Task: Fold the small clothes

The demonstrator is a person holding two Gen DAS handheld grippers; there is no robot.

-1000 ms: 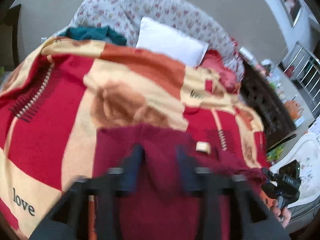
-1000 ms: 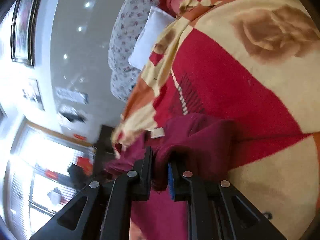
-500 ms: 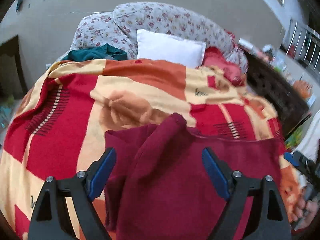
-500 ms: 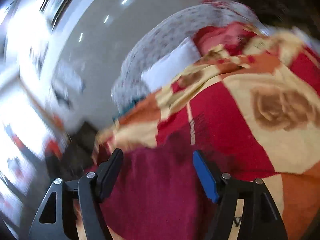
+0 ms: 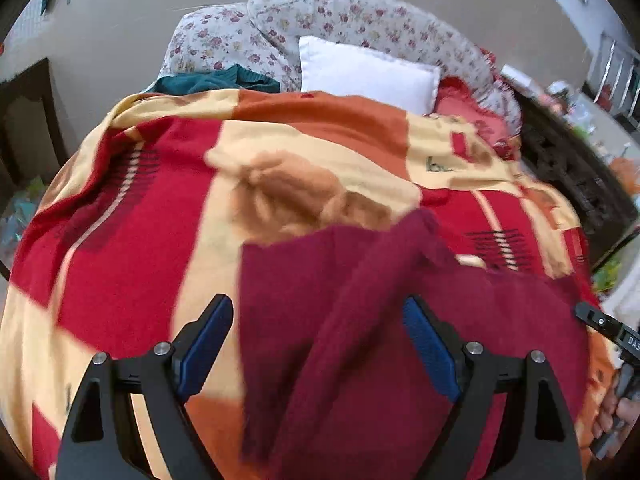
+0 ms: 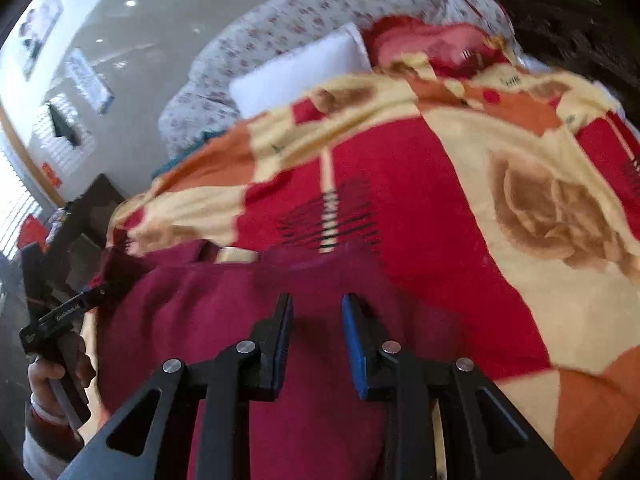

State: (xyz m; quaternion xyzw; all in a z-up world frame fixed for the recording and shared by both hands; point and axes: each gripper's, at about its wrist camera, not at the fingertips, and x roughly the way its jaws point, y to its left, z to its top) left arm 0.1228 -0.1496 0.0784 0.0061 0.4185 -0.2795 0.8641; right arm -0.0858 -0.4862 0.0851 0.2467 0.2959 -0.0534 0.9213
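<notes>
**A:** Right, status on the fold?

**B:** Early, by my read. The dark red garment (image 5: 360, 340) lies on the blanket (image 5: 132, 240) at the near edge of the bed, mostly spread out. One strip of it, maybe a sleeve, lies diagonally across the body. That's the only fold I can see, and it's rough.

**A:** Left gripper?

**B:** The left gripper (image 5: 316, 344) hovers over the garment with its jaws wide apart. Cloth sits in the gap below, but neither blue pad presses on it. It holds nothing.

**A:** Right one?

**B:** The right gripper (image 6: 316, 344) is narrower and its jaws are closing. It's over the garment too. Cloth fills the view under the gap, but the pads look clear of it, so no grip that I can confirm. The frame is a bit blurred.

**A:** Anything else around?

**B:** A white pillow (image 5: 368, 72) and a teal cloth (image 5: 216, 80) sit at the far end of the bed, well apart from the work. A pale tag (image 6: 236, 255) shows at the garment's far edge.

**A:** What's left?

**B:** Most of it, I'd say. The other side needs folding in, then the body doubled over and squared up. The edges aren't lined up yet.
</notes>
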